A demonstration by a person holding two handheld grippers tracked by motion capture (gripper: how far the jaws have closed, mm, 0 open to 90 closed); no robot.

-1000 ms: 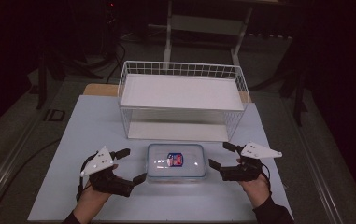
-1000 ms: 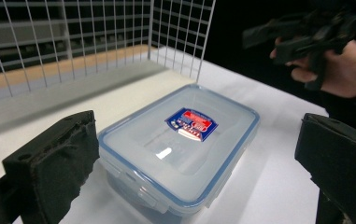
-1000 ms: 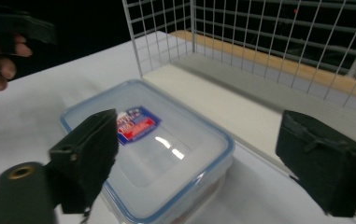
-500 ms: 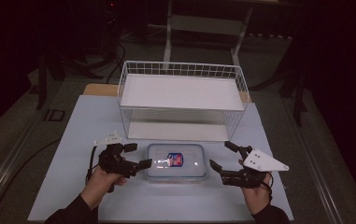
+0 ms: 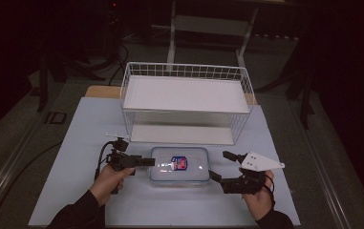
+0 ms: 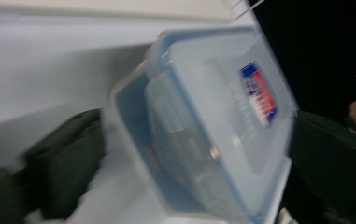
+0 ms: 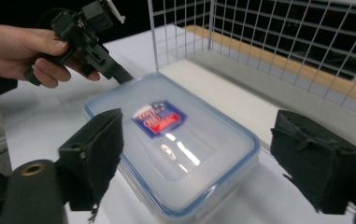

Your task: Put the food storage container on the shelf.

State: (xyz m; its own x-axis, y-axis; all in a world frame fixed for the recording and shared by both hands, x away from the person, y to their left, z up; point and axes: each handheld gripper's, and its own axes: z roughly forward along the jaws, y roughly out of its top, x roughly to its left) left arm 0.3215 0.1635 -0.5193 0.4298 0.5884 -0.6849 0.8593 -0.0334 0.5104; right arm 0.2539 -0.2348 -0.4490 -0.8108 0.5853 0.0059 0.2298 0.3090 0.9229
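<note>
Jaws of the left gripper (image 5: 139, 162), just narrowing, straddled the clear rectangular plastic lidded box's (image 5: 180, 165) nine-o'clock edge unpressed, while the right gripper (image 5: 221, 167) gaped wide, empty, at four o'clock.

The left hand-held gripper (image 5: 144, 162) has been brought in from the left toward the clear lidded container (image 5: 179, 165) and lowered, so that its jaws are now seen at the container's left end, with one jaw on each side of that end in the left gripper view. It has also been turned: its grey plate, seen flat from above earlier, is now seen edge-on. Its jaws have just been closing a little; whether the pads press on the container cannot be told. The right hand-held gripper (image 5: 220, 167) has been shifted slightly nearer the container's right end, its jaws spread wide.
</note>
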